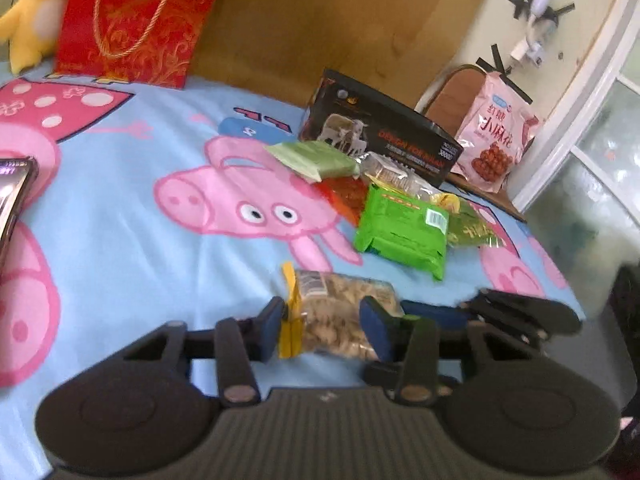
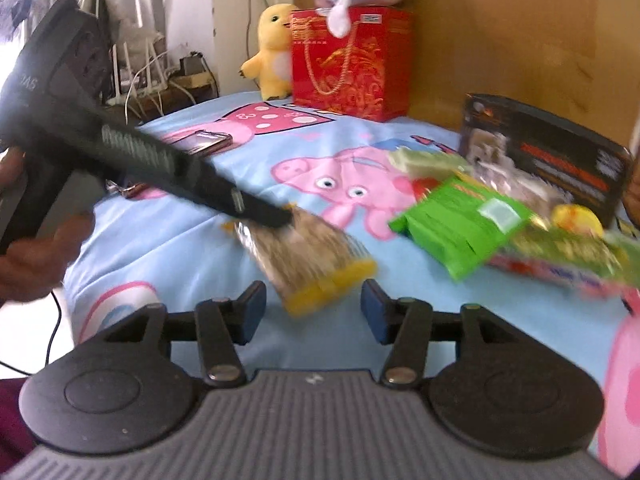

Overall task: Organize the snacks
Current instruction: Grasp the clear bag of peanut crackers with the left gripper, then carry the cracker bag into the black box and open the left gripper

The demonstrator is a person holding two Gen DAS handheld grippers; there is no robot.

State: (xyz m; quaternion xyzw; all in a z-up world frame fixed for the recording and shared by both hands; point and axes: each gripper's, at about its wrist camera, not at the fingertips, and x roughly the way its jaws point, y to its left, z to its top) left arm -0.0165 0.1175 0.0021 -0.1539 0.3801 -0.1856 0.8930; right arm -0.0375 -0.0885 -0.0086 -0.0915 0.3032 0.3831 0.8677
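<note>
Both grippers are black with ribbed grey bodies; blue-padded jaws; brass-coloured pivot screws; bare hand (image 2: 28,264) visible.

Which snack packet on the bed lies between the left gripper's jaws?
The clear packet of beige snacks with yellow ends; the bright green packet and others lie farther off.

Between the left gripper's (image 1: 324,330) blue pads a clear packet (image 1: 344,320) is showing beige biscuits and yellow ends. Beyond the jaws a bright green packet (image 1: 400,232) is lying on the light blue sheet (image 1: 120,200) printed with pink pigs, before a black box (image 1: 384,136).
</note>
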